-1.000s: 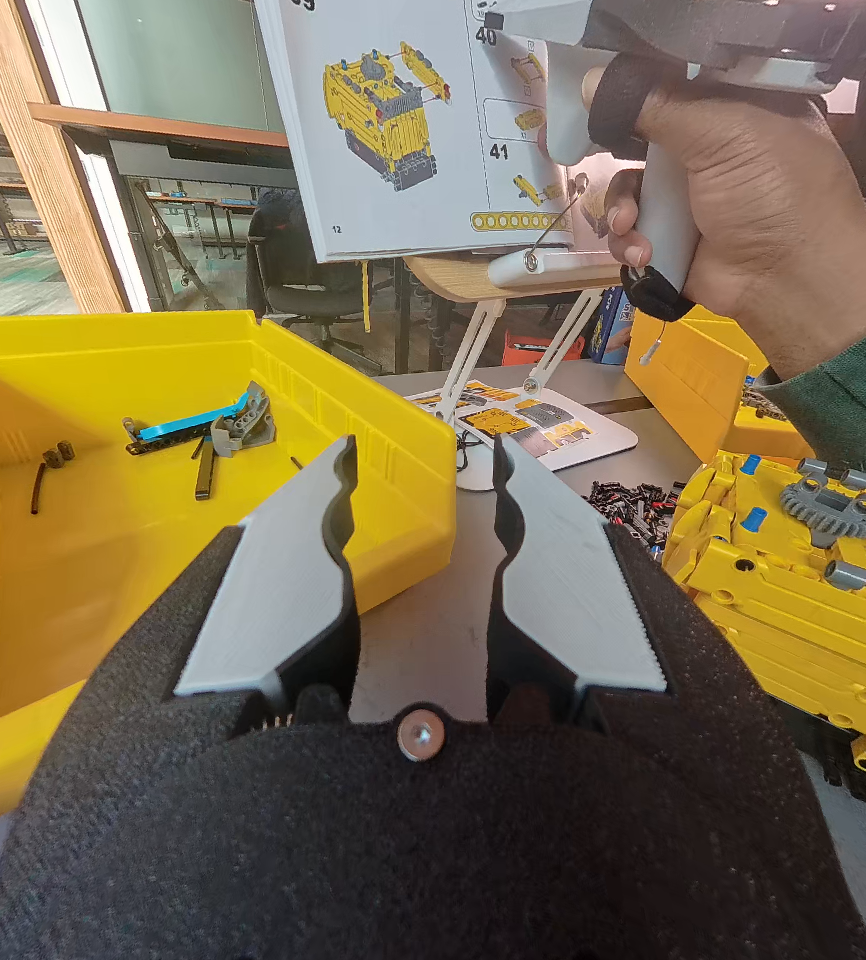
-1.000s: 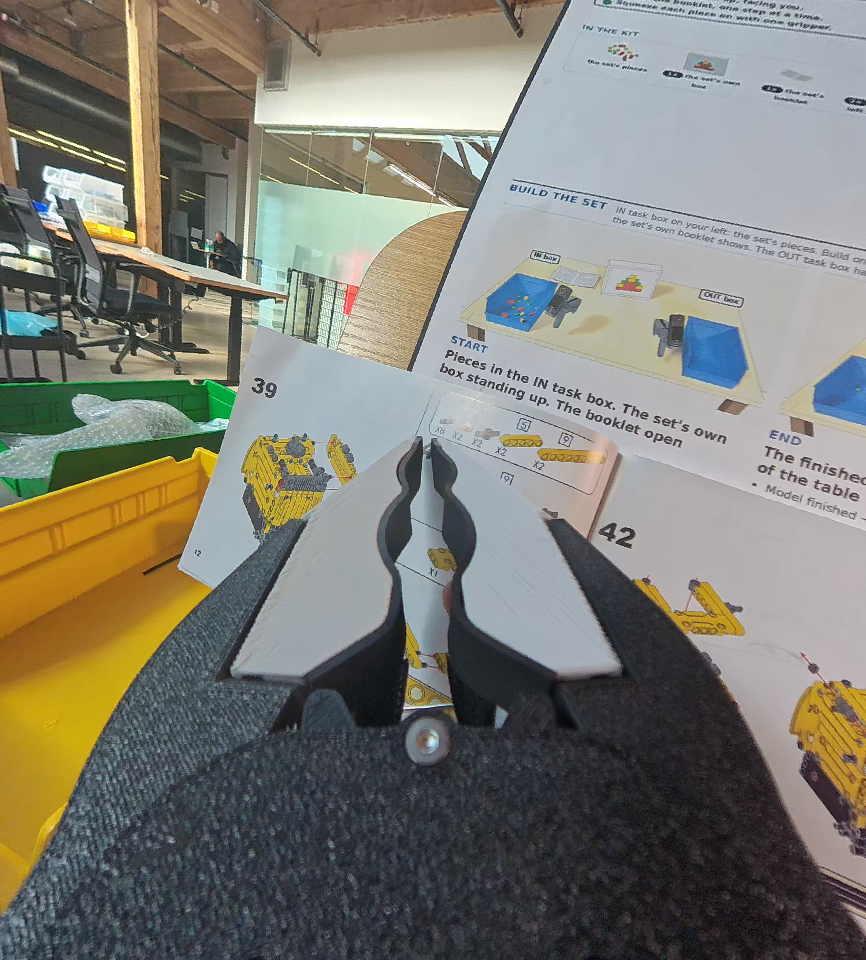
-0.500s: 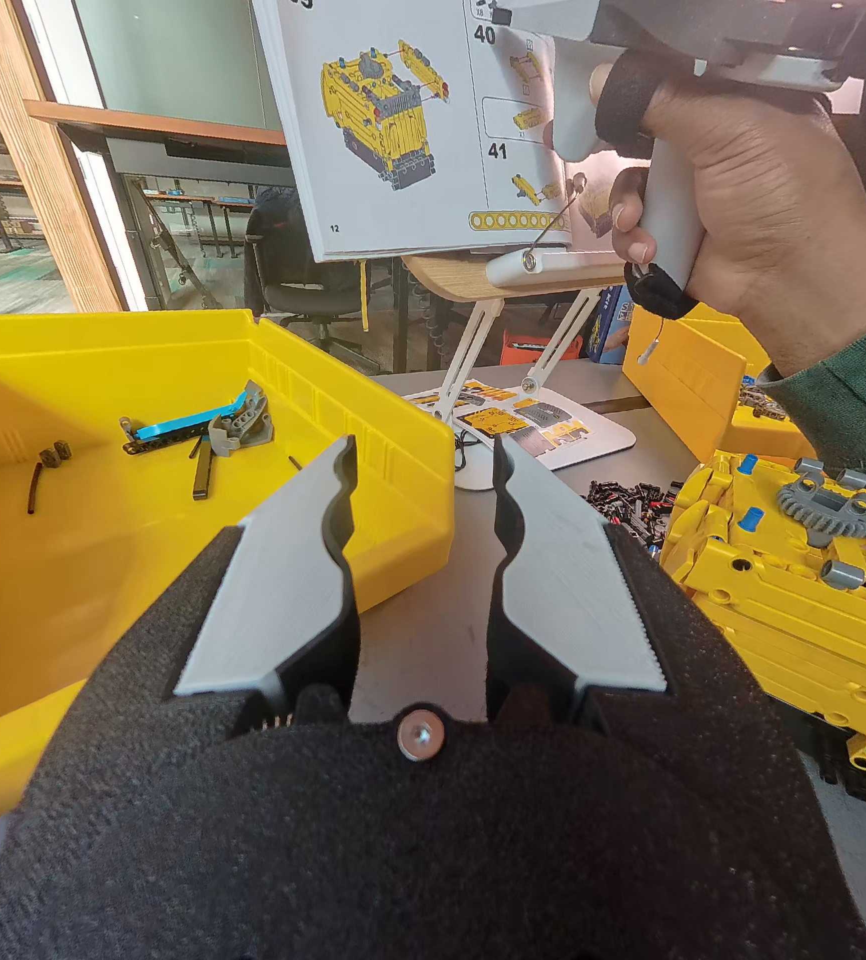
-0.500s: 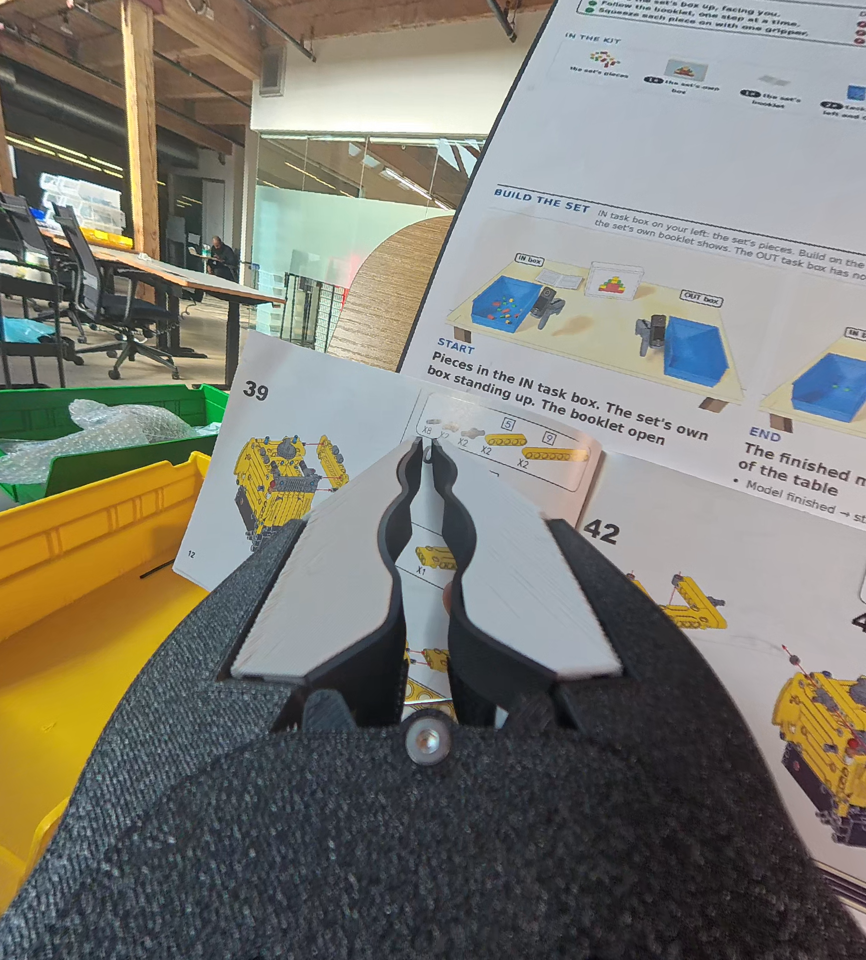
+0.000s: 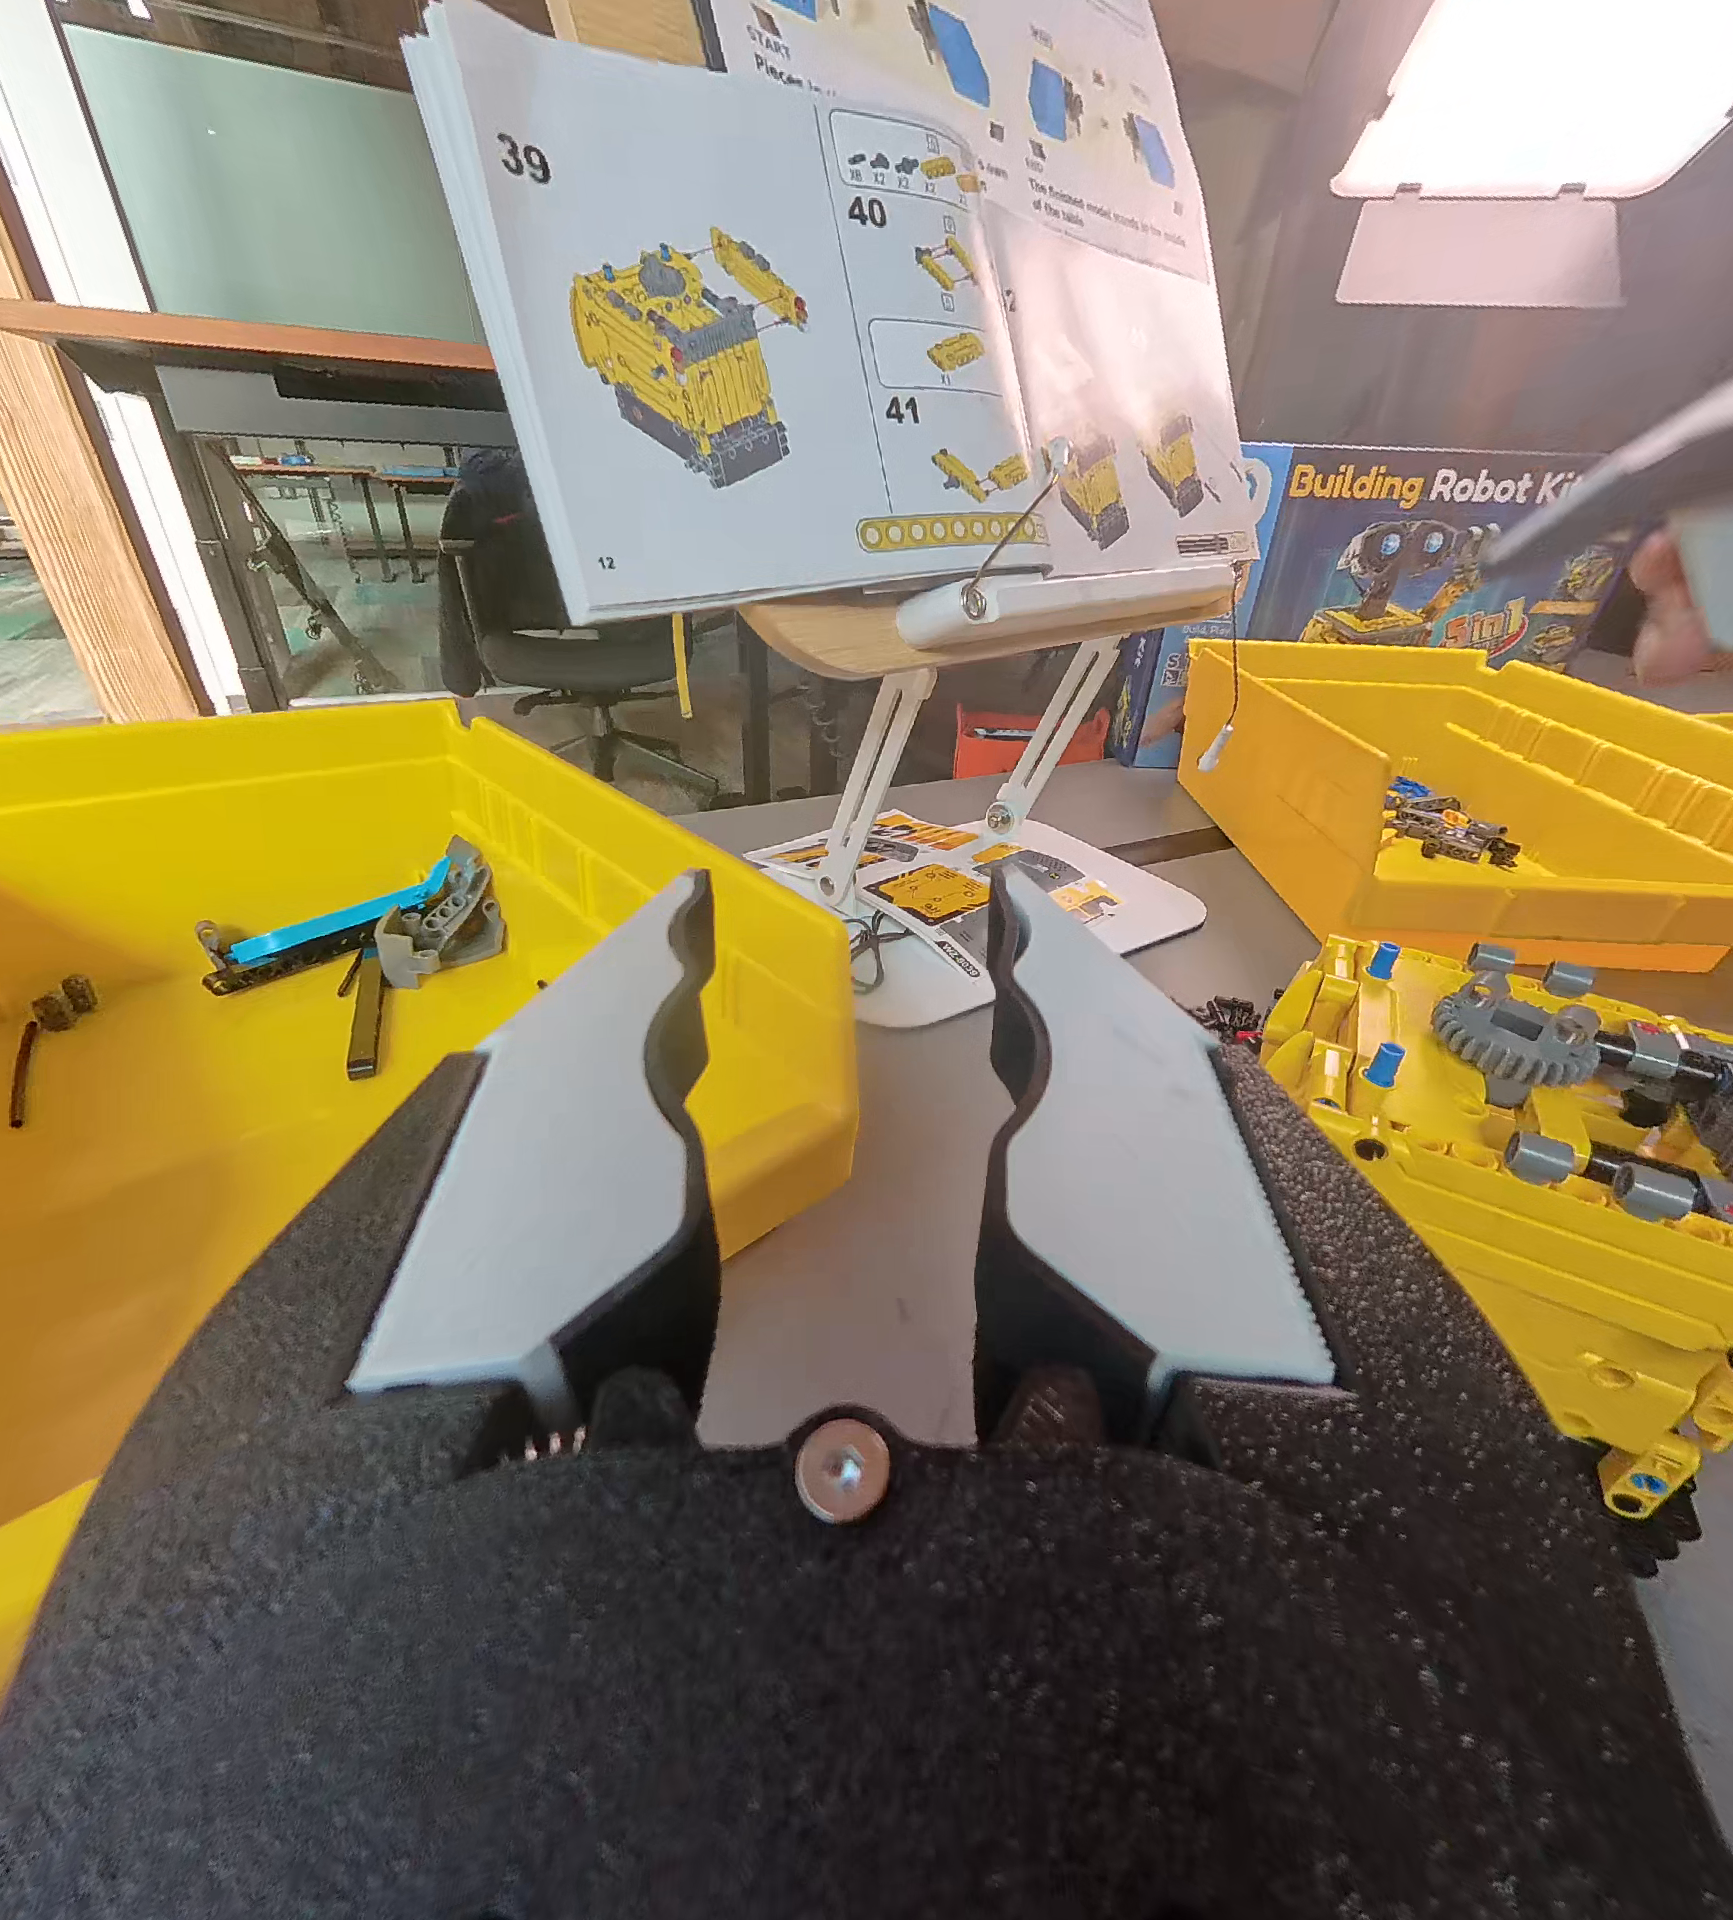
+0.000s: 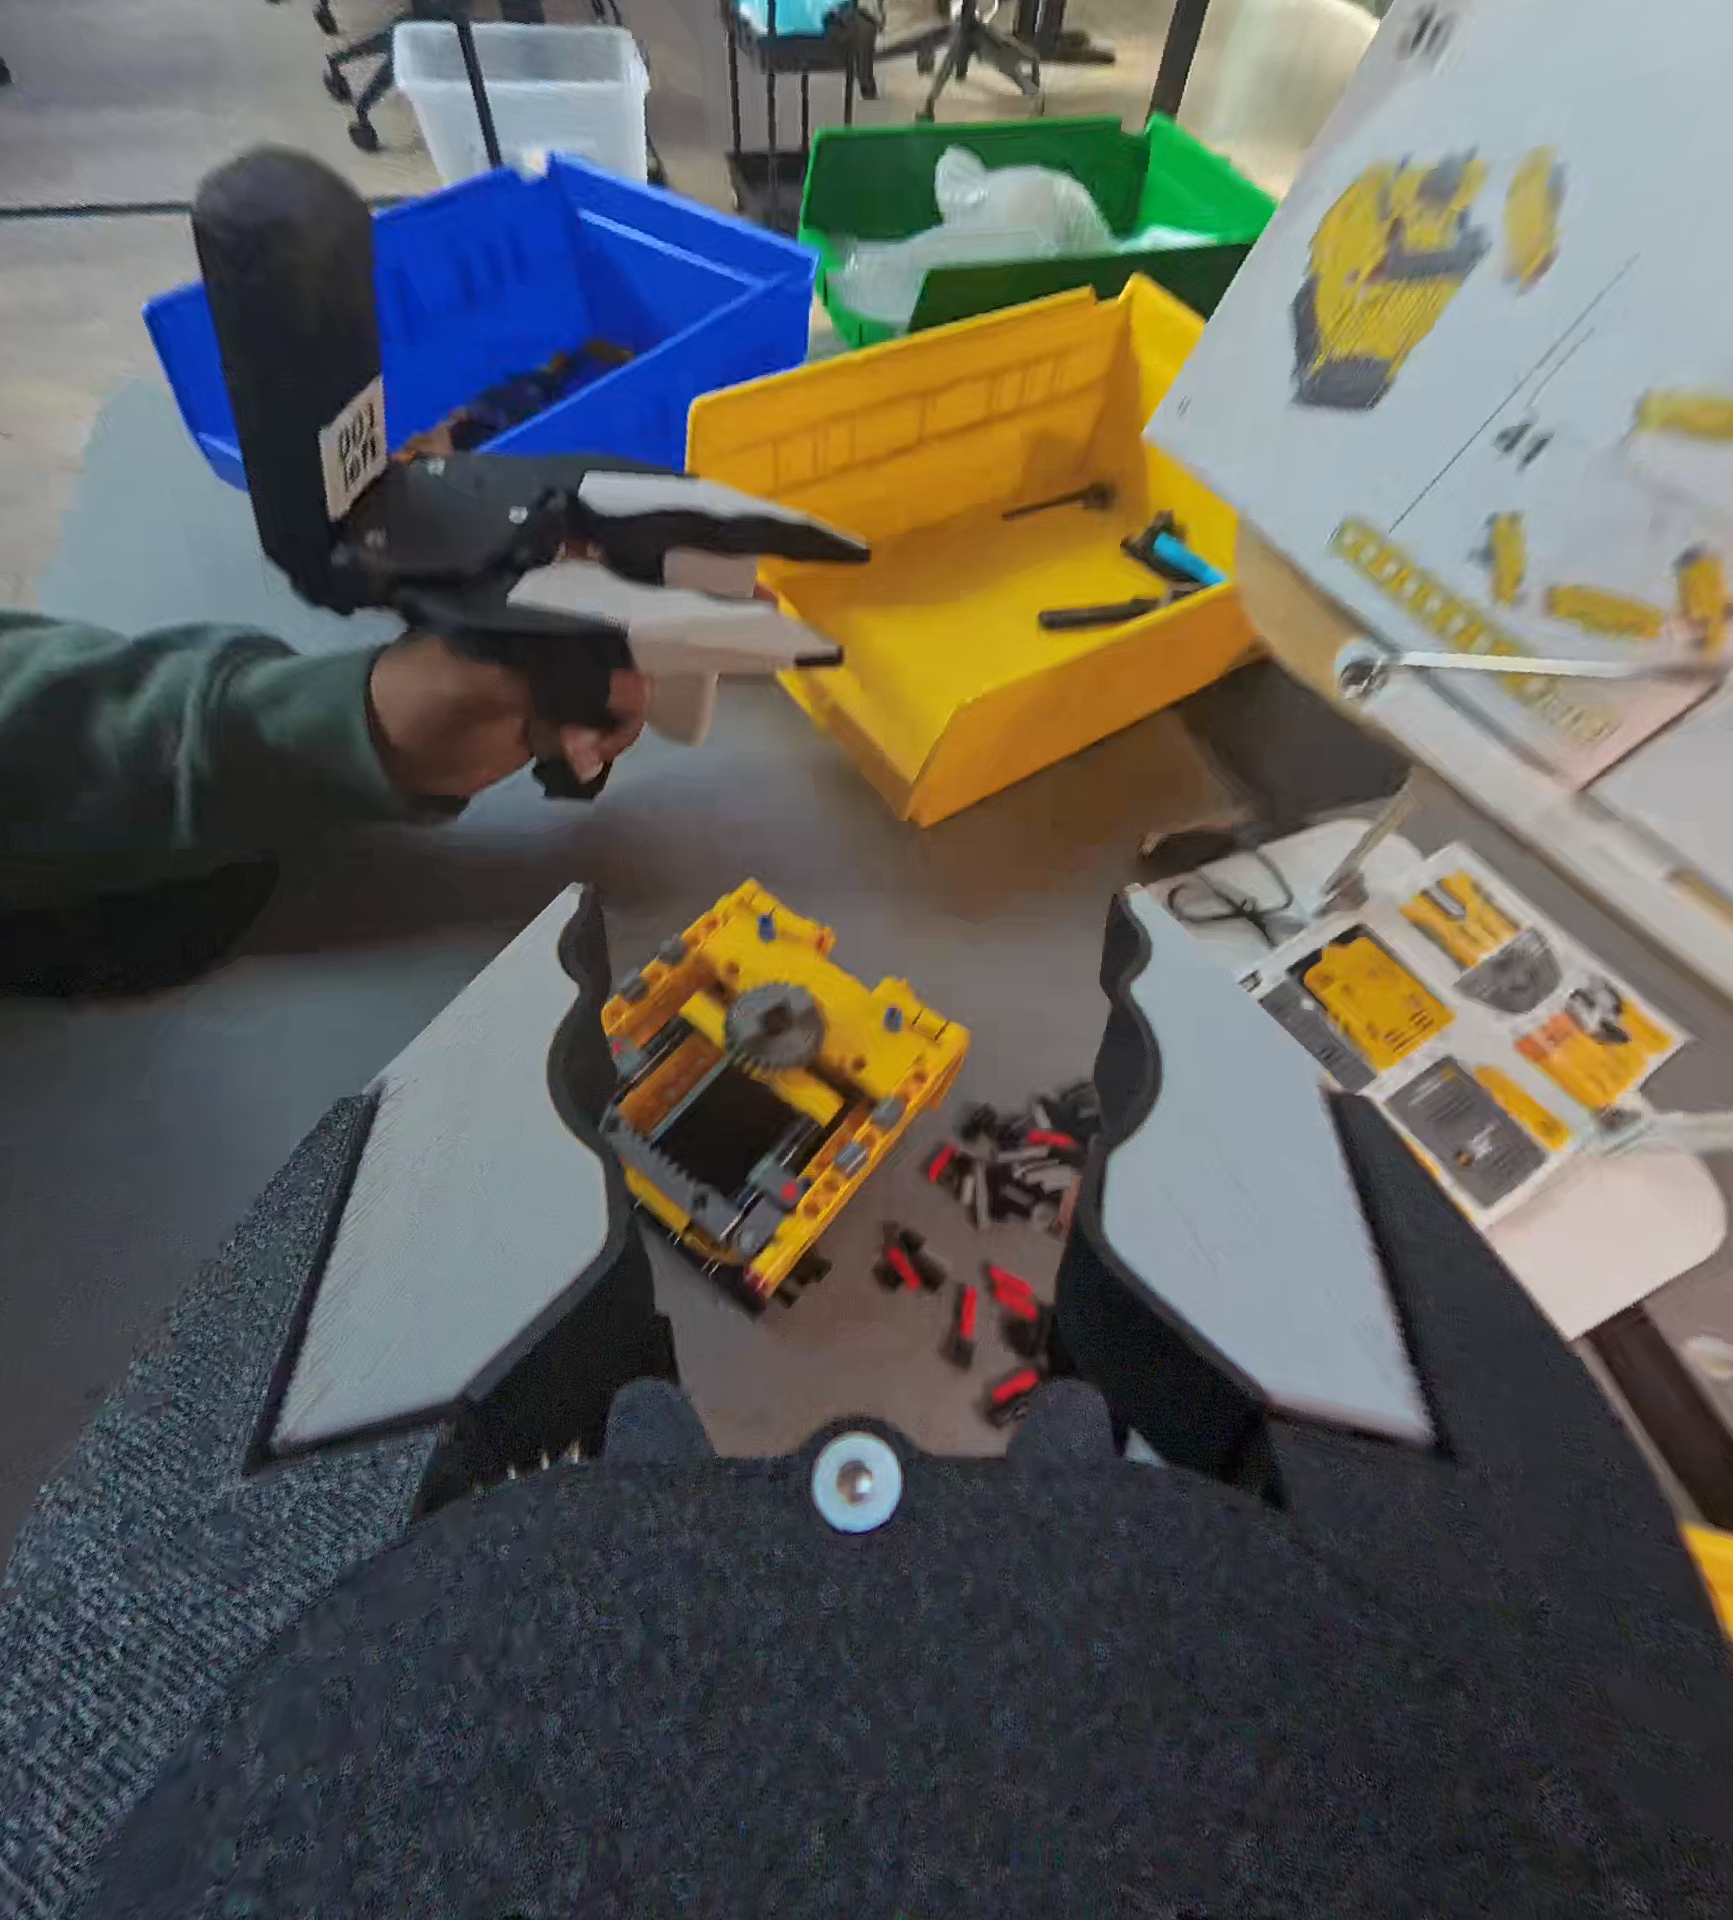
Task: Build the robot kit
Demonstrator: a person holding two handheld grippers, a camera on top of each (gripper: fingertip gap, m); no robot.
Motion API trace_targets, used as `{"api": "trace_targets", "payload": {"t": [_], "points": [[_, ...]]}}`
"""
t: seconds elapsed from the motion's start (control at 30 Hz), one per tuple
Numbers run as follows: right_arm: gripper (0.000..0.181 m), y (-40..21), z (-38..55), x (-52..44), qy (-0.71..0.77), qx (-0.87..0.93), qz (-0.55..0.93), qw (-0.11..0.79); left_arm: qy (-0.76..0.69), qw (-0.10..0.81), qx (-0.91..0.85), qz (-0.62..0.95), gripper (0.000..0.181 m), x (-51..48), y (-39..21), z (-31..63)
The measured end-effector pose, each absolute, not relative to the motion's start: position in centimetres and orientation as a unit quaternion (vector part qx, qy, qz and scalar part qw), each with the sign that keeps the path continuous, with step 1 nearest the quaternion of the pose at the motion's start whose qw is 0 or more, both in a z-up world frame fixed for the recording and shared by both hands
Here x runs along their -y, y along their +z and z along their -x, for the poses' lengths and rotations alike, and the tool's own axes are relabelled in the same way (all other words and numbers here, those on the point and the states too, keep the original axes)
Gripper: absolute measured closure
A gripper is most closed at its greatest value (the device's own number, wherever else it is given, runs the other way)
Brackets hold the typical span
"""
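Observation:
My left gripper is open and empty, low over the grey table beside the right wall of a yellow bin. The bin holds a blue beam with a grey piece and a few dark pins. A half-built yellow brick model with a grey gear lies to its right. My right gripper is open wide and empty, held above the model, which shows between its fingers. Loose black and red pins lie beside the model. The left gripper also shows in the right wrist view, over the bin's near end.
An open instruction booklet rests on a white stand behind the grippers. More yellow bins and a kit box stand at the right. A blue bin and a green bin lie beyond the yellow bin.
My right gripper has left the booklet page, swung down over the model and opened wide. The booklet page has dropped back. My left gripper has barely moved.

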State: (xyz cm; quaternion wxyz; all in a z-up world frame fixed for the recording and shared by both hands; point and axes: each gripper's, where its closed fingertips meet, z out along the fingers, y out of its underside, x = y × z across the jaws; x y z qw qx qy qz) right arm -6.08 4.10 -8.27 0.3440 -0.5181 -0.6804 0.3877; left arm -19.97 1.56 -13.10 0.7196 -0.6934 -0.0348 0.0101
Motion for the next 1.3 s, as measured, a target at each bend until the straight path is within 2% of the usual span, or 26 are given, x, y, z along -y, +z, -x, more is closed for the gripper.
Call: {"api": "trace_targets", "payload": {"t": [0.13, 0.2, 0.4, 0.5, 0.7, 0.8, 0.87, 0.97, 1.07, 1.13, 1.17, 1.3], "points": [[0.069, -16.7, 1.4, -2.0, 0.347, 0.656, 0.593, 0.311, 0.017, 0.726, 0.028, 0.687, 0.13, -1.4, -12.3, 19.7], [0.068, -19.7, 1.8, -1.7, 0.336, 0.636, 0.617, 0.32, 0.011, 0.726, 0.026, 0.687, 0.13, -1.5, -12.1, 19.4], [0.127, -22.0, 6.6, 2.9, 0.368, 0.625, 0.598, 0.342, 0.041, 0.746, 0.004, 0.665, 0.13, 0.0, -8.8, 19.2], [0.126, -23.6, 9.5, 5.0, 0.332, 0.671, 0.56, 0.355, 0.057, 0.763, 0.012, 0.644, 0.132, 1.1, -6.8, 20.3], [0.13, -23.7, 14.7, 6.2, 0.333, 0.704, 0.517, 0.356, 0.046, 0.747, 0.049, 0.661, 0.133, 1.3, -8.3, 22.6], [0.15, -23.7, 15.8, 5.5, 0.335, 0.72, 0.497, 0.35, 0.034, 0.748, 0.073, 0.658, 0.135, 1.8, -8.1, 23.6], [0.154, -23.8, 16.4, 4.8, 0.337, 0.725, 0.485, 0.354, 0.053, 0.745, 0.082, 0.66, 0.138, 2.1, -8.1, 24.2], [0.154, -23.9, 17.1, 4.8, 0.356, 0.727, 0.491, 0.322, 0.1, 0.745, 0.064, 0.656, 0.139, 2.5, -7.5, 24.2], [0.153, -23.8, 16.9, 5.0, 0.351, 0.729, 0.486, 0.33, 0.137, 0.748, 0.04, 0.648, 0.136, 2.7, -6.9, 23.7], [0.141, -22.6, 15.5, 4.9, 0.361, 0.732, 0.478, 0.325, 0.144, 0.752, 0.031, 0.642, 0.135, 2.8, -6.4, 23.2], [0.136, -21.7, 14.6, 4.1, 0.363, 0.726, 0.481, 0.33, 0.145, 0.753, 0.027, 0.641, 0.134, 2.9, -6.3, 22.9], [0.139, -18.3, 9.8, -3.5, 0.338, 0.673, 0.53, 0.389, 0.126, 0.767, 0.006, 0.629, 0.134, 2.9, -5.1, 20.8]]}}
